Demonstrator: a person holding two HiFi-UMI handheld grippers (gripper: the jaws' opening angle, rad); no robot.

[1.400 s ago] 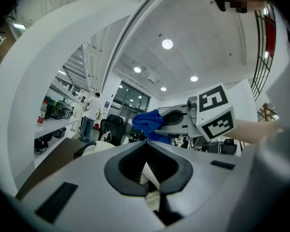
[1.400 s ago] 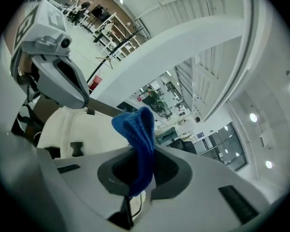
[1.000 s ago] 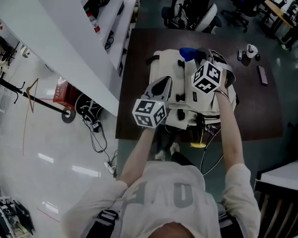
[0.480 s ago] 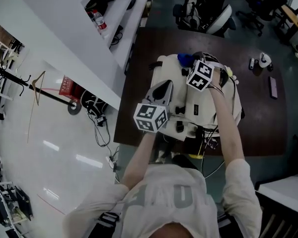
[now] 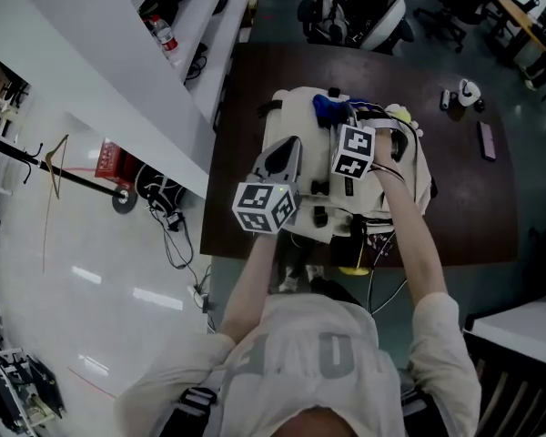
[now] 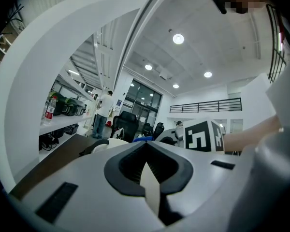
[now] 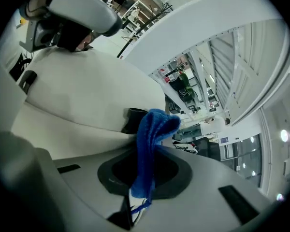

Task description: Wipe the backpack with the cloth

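One backpack [image 5: 288,122], one cloth [image 7: 151,146]

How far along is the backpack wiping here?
Done: the blue terry cloth is picked up, clamped in the right claw. In hand: that claw holds it at the far end of the cream fabric backpack; the left claw, shut and empty, hangs over the bag's left side. Left: apparently the wiping itself; no wiped area shows.

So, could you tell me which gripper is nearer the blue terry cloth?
Right. The right gripper holds the blue terry cloth over the far end of the cream backpack; the left gripper is nearer the person, apart from the cloth.
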